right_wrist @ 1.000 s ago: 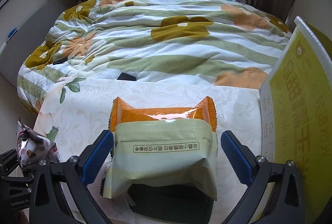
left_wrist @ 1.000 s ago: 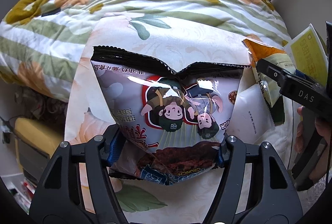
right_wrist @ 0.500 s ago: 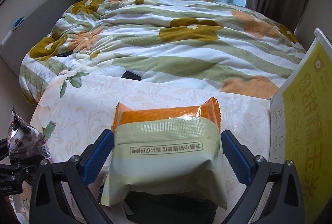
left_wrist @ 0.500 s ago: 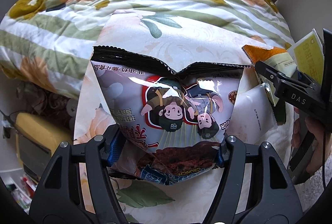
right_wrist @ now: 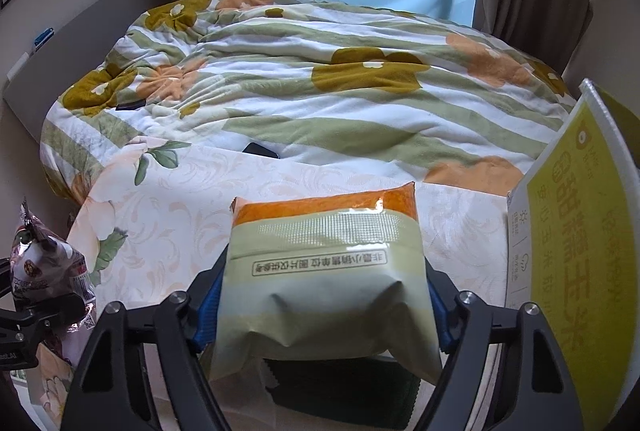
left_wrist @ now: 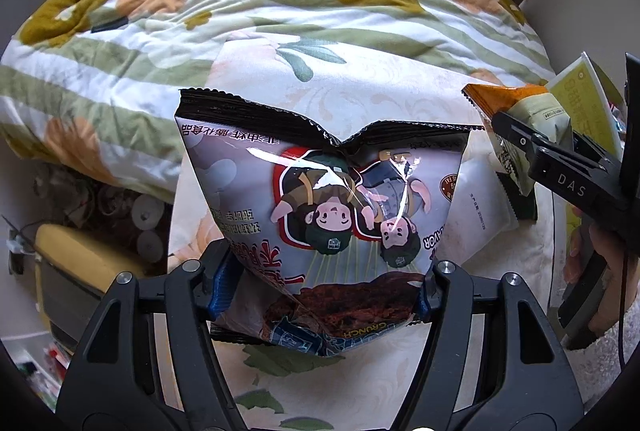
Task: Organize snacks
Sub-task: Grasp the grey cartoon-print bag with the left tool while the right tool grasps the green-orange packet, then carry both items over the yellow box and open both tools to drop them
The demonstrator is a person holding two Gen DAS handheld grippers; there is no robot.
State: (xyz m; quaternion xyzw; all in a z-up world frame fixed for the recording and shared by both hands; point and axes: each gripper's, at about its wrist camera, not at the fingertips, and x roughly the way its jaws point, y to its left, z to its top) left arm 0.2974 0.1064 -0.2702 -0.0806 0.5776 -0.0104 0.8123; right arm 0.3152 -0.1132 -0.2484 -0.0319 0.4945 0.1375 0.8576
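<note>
My left gripper (left_wrist: 324,291) is shut on a grey snack bag with two cartoon figures (left_wrist: 332,199), which hangs upside down above the floral tablecloth (left_wrist: 360,95). In the right wrist view my right gripper (right_wrist: 324,303) has a pale green packet (right_wrist: 324,271) between its jaws. The jaws are closing, the blue pads press on both its sides, and its lower part is dented. An orange packet (right_wrist: 320,205) lies against its far side. The cartoon bag (right_wrist: 44,267) shows at the left edge of that view.
A yellow box (right_wrist: 580,271) stands upright at the right. A dark green packet (right_wrist: 340,387) lies under the pale green one, and a white packet (left_wrist: 476,207) lies on the cloth between the grippers. A bed with a flowered quilt (right_wrist: 320,91) fills the background.
The right jaws have closed from wide apart onto the pale green packet, which is now dented and lifted. The left gripper has risen a little with its bag, grip unchanged.
</note>
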